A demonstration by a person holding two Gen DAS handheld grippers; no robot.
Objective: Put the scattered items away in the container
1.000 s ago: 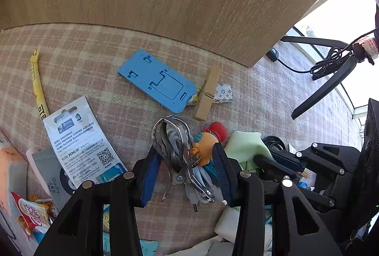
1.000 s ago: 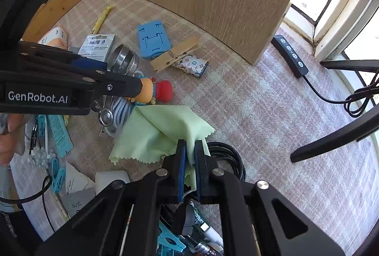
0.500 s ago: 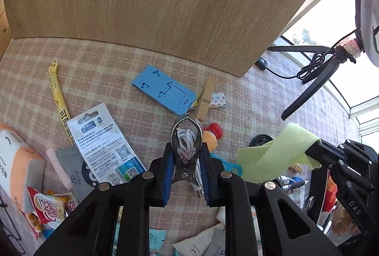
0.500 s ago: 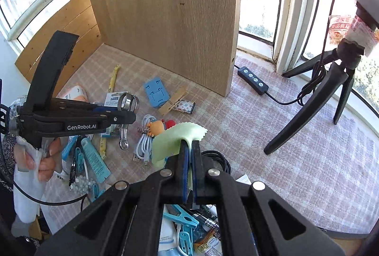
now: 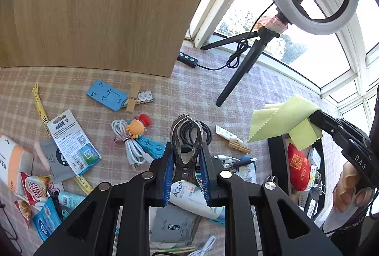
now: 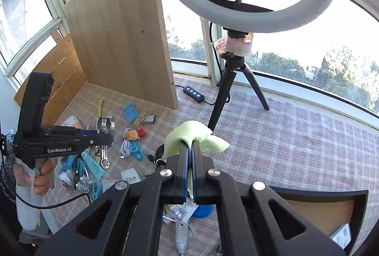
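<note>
My left gripper (image 5: 186,154) is shut on a steel spring clamp (image 5: 186,137) and holds it above the checked cloth; from the right wrist it shows at the left (image 6: 106,137). My right gripper (image 6: 189,149) is shut on a pale green cloth (image 6: 187,135), which drapes over its tips. From the left wrist, that cloth (image 5: 281,121) hangs over the black container (image 5: 276,161), which holds a red packet and other items. Its rim (image 6: 319,194) shows at the lower right. Scattered below lie a blue phone stand (image 5: 106,94), a white cable with an orange toy (image 5: 136,130) and a black cable coil (image 5: 207,131).
A ring light on a black tripod (image 5: 239,71) stands behind the items, its switch box (image 5: 187,58) by an upright wooden board (image 5: 94,7). Sachets, a barcode card (image 5: 73,144), an AQUA tube (image 5: 184,194) and clothes pegs lie at the near left. Windows close off the far side.
The left gripper closed on the steel clamp and lifted it off the toy and cable. The right gripper rose with the green cloth and carried it to the right, over the container.
</note>
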